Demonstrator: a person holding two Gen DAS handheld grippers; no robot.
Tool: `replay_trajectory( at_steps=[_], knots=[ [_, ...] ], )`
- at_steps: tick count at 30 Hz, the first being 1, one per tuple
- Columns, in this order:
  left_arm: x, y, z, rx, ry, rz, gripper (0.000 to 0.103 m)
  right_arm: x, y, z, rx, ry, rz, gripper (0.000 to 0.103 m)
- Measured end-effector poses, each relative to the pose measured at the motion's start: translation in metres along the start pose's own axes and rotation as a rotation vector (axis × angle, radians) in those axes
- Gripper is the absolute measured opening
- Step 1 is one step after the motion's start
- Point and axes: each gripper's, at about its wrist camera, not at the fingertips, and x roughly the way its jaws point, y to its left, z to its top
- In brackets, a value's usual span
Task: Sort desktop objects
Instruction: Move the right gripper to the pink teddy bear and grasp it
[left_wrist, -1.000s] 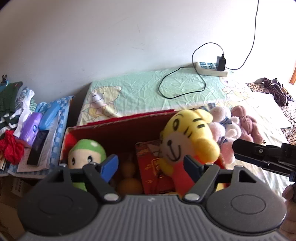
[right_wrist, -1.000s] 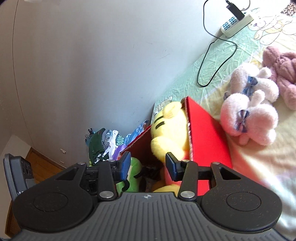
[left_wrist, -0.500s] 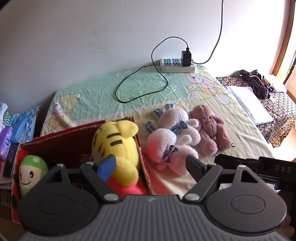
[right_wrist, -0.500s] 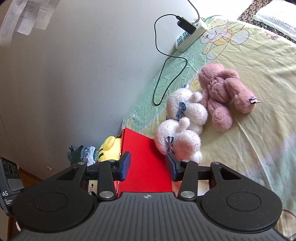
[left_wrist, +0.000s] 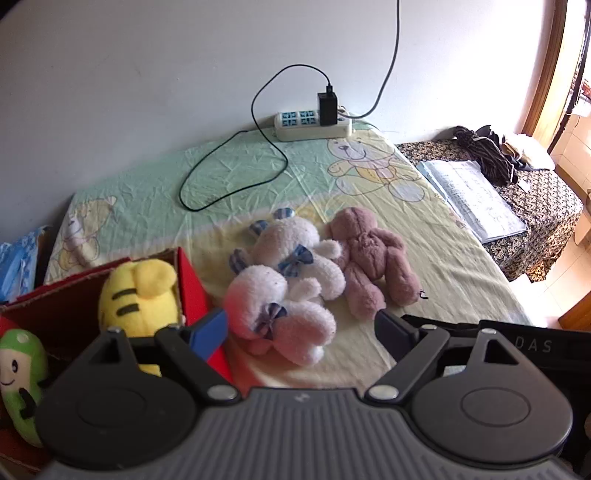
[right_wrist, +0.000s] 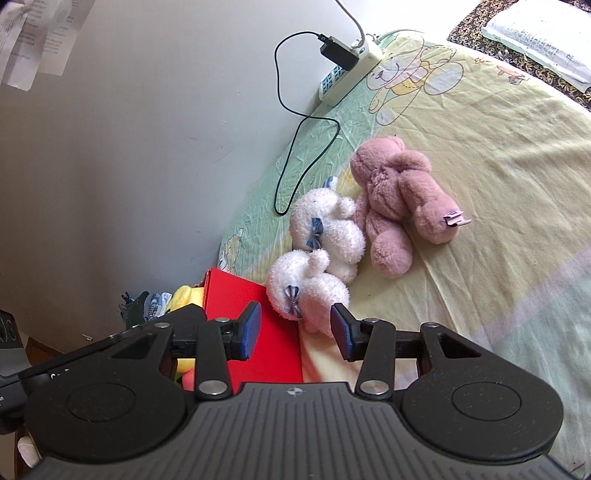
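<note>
Both grippers have swung away from the red cardboard box (left_wrist: 192, 284), jaws spread and empty. The yellow striped plush tiger (left_wrist: 138, 291) sits inside it; two white fluffy bunnies (right_wrist: 325, 229) and a pink plush bear (right_wrist: 391, 184) are left on the bedsheet (right_wrist: 498, 147).

So there's a white power strip (left_wrist: 313, 126) shoved up against the wall (left_wrist: 147, 74) at the back, with a black charger (left_wrist: 327, 108) plugged in and its black cable (left_wrist: 236, 173) looping out over the green-yellow cartoon-bear sheet (left_wrist: 369, 173). Off to the side, a dark patterned cloth (left_wrist: 546, 206) has an open notebook (left_wrist: 476, 199) lying on it, plus a dark bundle of fabric (left_wrist: 487, 151) further back. Some paper slips (right_wrist: 40, 37) are stuck up on the wall too.
</note>
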Motion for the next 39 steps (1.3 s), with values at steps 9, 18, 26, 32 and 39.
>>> replay_trajectory(
  at_steps=[9,18,26,32,39],
  knots=[
    [0.032,-0.026,0.001,0.012,0.062,-0.056,0.088,-0.015,-0.020,0.015,0.024,-0.031,-0.067,0.046],
    [0.067,-0.043,-0.013,0.035,0.134,-0.134,0.089,-0.018,-0.050,0.032,0.048,-0.055,-0.167,0.046],
    [0.092,-0.036,-0.017,-0.030,0.150,-0.270,0.089,0.009,-0.075,0.057,0.025,-0.025,-0.246,0.047],
    [0.111,-0.029,-0.014,-0.088,0.172,-0.341,0.089,0.036,-0.079,0.070,-0.012,0.001,-0.249,0.054],
    [0.123,-0.015,-0.011,-0.140,0.195,-0.354,0.089,0.062,-0.068,0.075,-0.121,0.030,-0.238,0.055]
  ],
)
